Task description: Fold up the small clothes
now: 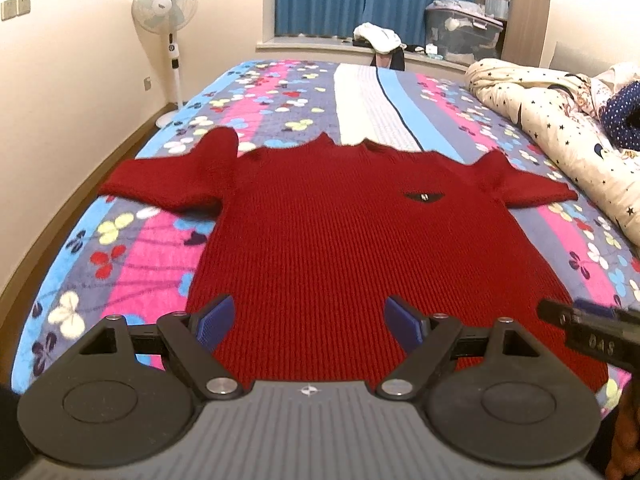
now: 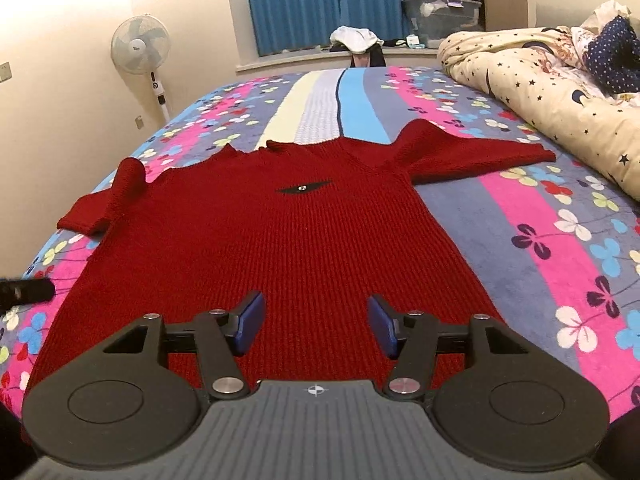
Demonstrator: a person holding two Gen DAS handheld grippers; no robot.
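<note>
A small dark red knitted sweater (image 1: 332, 240) lies flat and face up on the bed, collar away from me, with a small black badge (image 1: 423, 197) on the chest. Its left sleeve (image 1: 176, 176) is bent and bunched; its right sleeve (image 2: 476, 156) stretches out sideways. My left gripper (image 1: 308, 320) is open and empty, above the sweater's lower hem. My right gripper (image 2: 316, 322) is open and empty over the same hem (image 2: 316, 264). The right gripper's tip shows at the right edge of the left wrist view (image 1: 576, 320).
The bed has a striped floral cover (image 2: 560, 240). A cream star-print quilt (image 2: 540, 92) is heaped along the right side. A standing fan (image 1: 166, 12) is by the left wall. A window sill with clothes (image 1: 378, 38) and storage boxes (image 1: 460, 32) lies beyond the bed.
</note>
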